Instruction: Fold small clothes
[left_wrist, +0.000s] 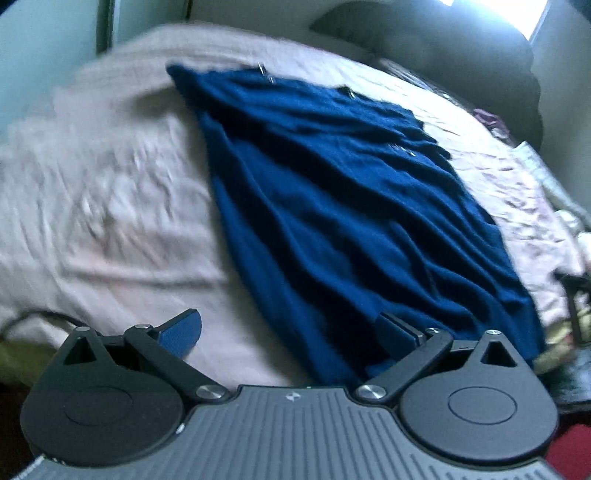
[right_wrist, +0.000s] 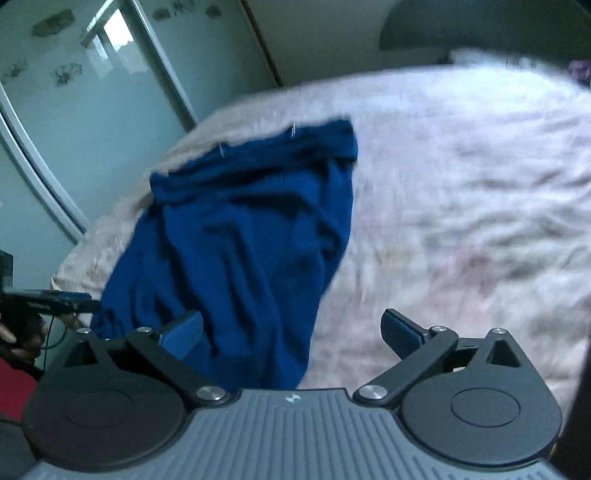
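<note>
A dark blue garment (left_wrist: 351, 206) lies spread and wrinkled on a pale pink bedspread (left_wrist: 103, 206). It also shows in the right wrist view (right_wrist: 243, 243). My left gripper (left_wrist: 291, 332) is open above the garment's near left edge, its right finger over the cloth. My right gripper (right_wrist: 291, 332) is open above the garment's near right edge, its left finger over the cloth. Neither holds anything. The left gripper (right_wrist: 55, 304) also shows at the left edge of the right wrist view. Both views are motion-blurred.
A dark headboard (left_wrist: 461, 48) stands at the far end of the bed. Mirrored wardrobe doors (right_wrist: 74, 122) stand beside the bed. Small items (left_wrist: 491, 120) lie near the pillows. Bedspread stretches wide on both sides of the garment.
</note>
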